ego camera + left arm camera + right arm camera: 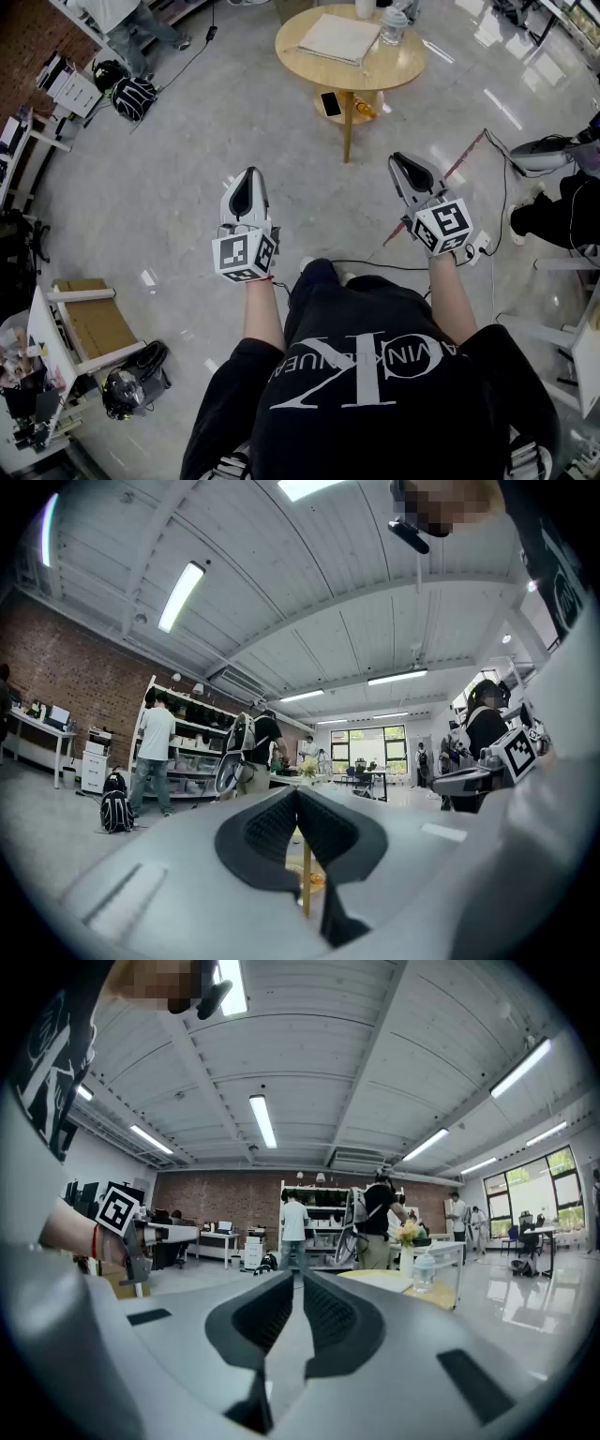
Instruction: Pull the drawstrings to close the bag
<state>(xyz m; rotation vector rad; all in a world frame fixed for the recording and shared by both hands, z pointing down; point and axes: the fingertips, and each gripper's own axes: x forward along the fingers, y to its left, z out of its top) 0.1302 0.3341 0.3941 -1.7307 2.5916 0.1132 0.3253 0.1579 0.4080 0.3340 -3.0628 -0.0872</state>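
I am looking into a wide, open workroom. The floor (187, 178) is polished grey and throws back the light in pale streaks. Ahead stands a round wooden surface (405, 64) on a single leg, with a small lower shelf under it. A red brick wall (80, 672) runs along one side, with white shelving (192, 752) and a desk (37, 726) set against it. The ceiling (319, 592) is white, panelled and ribbed, and carries long strip lights (182, 595). Tall windows (367, 746) brighten the far end. A black backpack (133, 97) lies on the floor, and a cardboard box (92, 323) sits low at the left.
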